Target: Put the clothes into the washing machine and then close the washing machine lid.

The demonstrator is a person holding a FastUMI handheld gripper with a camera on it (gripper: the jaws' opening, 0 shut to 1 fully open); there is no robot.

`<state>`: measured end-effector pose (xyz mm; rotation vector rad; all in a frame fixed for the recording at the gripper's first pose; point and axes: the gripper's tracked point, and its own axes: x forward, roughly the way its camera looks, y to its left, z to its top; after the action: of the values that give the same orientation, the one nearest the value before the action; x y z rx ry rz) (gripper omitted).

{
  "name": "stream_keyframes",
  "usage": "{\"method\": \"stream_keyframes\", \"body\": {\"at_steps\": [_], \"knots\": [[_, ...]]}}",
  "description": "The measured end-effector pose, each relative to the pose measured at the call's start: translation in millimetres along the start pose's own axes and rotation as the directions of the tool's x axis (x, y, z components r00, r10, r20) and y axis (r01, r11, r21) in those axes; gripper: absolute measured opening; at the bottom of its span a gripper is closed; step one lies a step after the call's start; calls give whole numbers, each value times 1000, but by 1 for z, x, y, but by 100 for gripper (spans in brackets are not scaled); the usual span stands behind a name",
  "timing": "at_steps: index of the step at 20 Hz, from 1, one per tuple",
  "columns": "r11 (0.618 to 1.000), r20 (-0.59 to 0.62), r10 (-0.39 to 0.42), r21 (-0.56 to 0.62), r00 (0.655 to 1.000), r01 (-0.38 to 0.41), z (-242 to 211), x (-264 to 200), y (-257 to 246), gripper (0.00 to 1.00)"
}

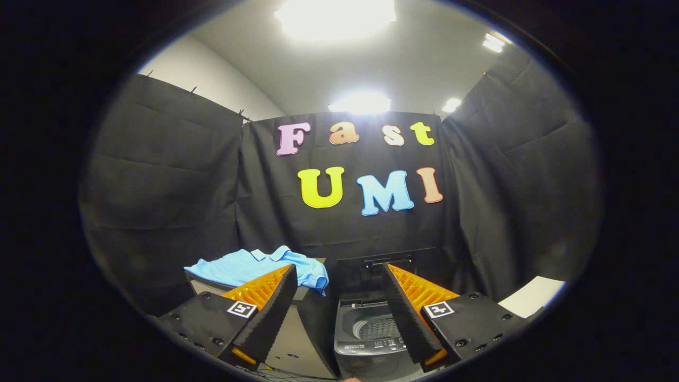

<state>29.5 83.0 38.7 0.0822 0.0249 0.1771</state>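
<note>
My gripper (339,276) hangs with fingers spread, nothing between them — blue shirt (254,265) draped over what looks like a cabinet's (297,329) top edge, washing machine (366,334) just beside it, lid (387,265) raised.

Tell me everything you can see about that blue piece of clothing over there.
The blue shirt looks like a light blue polo of soft fabric, with a collar showing near its top. It lies spread, a little rumpled, on a pale box-like stand beside the washing machine, one edge drooping over the stand's corner toward the machine. The machine's lid is up and its drum is visible. The gripper is open, its fingers apart and well short of the shirt; nothing else touches it.
</note>
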Motion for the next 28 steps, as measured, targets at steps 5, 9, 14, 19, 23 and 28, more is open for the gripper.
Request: {"method": "stream_keyframes", "body": {"at_steps": [5,9,14,19,23,28], "knots": [[997,-22,78,-7,997,-78,5,45,42,98],[990,-48,141,9,989,-141,7,82,76,98],[980,-112,199,17,974,-198,3,131,113,98],[971,-181,239,15,954,-240,-9,176,147,98],[961,-235,267,-7,935,-277,-21,204,174,98],[948,-303,296,-24,906,-317,-37,228,200,98]]}}
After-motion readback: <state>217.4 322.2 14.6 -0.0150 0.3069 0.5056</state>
